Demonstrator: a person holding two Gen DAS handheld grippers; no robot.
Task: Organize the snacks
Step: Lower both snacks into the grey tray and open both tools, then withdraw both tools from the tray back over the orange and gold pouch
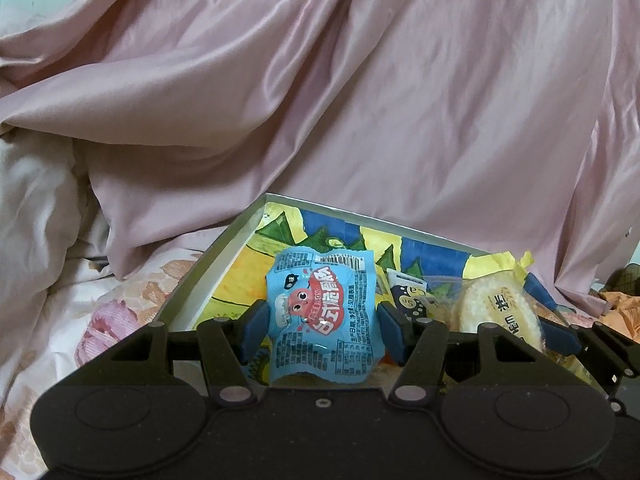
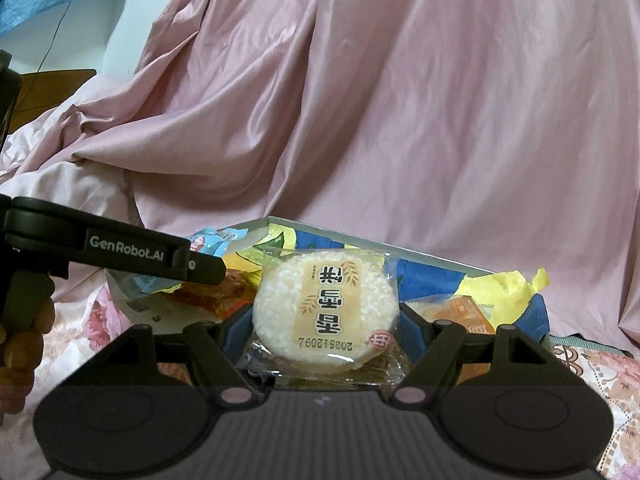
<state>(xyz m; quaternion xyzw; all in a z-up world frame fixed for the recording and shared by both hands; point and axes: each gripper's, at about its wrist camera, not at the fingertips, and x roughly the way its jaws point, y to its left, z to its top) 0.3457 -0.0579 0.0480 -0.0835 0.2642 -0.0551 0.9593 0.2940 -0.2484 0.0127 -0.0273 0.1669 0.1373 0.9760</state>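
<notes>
this is looking like a home bedroom: a pink satin sheet is lying crumpled over a floral quilt.

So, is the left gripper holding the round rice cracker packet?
No, the left gripper is shut on the blue snack packet; the round rice cracker packet sits in the right gripper.

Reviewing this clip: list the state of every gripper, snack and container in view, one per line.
Left gripper: shut on blue snack packet, sealed, held above the box.
Right gripper: shut on rice cracker pack, sealed.
Box: open, lidless, snacks inside.
Orange packet: lying in box.
</notes>
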